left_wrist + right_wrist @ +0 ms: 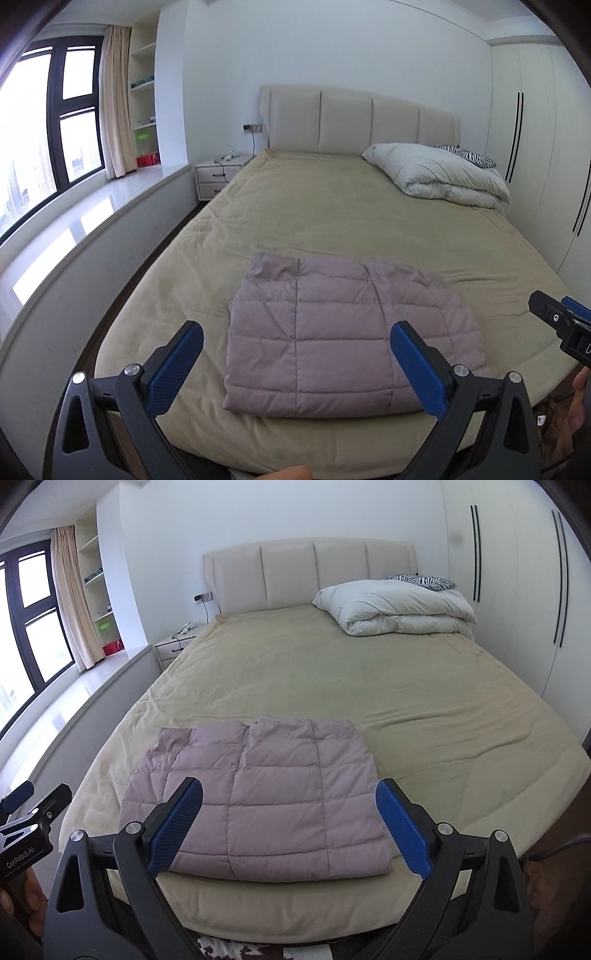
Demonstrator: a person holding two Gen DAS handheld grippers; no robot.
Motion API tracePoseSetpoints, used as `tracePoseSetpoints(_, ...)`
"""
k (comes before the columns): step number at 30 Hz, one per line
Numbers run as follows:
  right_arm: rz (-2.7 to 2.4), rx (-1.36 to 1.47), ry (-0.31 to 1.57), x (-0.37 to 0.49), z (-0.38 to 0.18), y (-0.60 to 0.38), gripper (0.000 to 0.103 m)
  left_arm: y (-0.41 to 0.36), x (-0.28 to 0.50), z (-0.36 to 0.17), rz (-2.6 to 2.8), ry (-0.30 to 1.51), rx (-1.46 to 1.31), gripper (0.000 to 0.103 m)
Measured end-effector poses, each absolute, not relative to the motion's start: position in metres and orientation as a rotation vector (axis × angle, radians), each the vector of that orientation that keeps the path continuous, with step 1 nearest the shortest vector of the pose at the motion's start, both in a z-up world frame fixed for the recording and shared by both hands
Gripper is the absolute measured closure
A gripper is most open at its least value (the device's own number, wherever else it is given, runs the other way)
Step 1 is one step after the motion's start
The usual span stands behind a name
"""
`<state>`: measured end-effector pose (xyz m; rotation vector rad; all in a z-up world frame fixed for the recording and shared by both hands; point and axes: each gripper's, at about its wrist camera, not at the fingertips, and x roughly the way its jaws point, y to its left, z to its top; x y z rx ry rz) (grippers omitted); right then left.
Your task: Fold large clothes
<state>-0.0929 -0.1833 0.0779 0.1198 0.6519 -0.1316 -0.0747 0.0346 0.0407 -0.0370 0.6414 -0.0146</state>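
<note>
A mauve quilted down jacket (343,332) lies folded into a flat rectangle near the foot edge of the bed (332,206); it also shows in the right wrist view (266,805). My left gripper (295,332) is open and empty, held above the bed's foot edge in front of the jacket. My right gripper (290,792) is open and empty, held the same way. The right gripper shows at the right edge of the left wrist view (561,325). The left gripper shows at the left edge of the right wrist view (33,808).
A folded white duvet (439,173) and a zebra-print pillow (469,155) lie at the bed's head on the right. A nightstand (221,173) and window ledge (92,206) run along the left. A white wardrobe (524,590) stands on the right.
</note>
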Motion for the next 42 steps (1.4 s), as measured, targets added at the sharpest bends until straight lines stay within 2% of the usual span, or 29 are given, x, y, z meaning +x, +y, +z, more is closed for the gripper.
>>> tracePoseSetpoints(13,-0.162,0.006,0.717,-0.114,0.075,-0.145,0.007,0.033,-0.086,0.029,0.056,0.707,-0.023,0.0)
tracePoseSetpoints(42,-0.175,0.004,0.77,-0.109,0.061,-0.159,0.007,0.032,-0.081,0.02,0.078,0.729,-0.014,0.0)
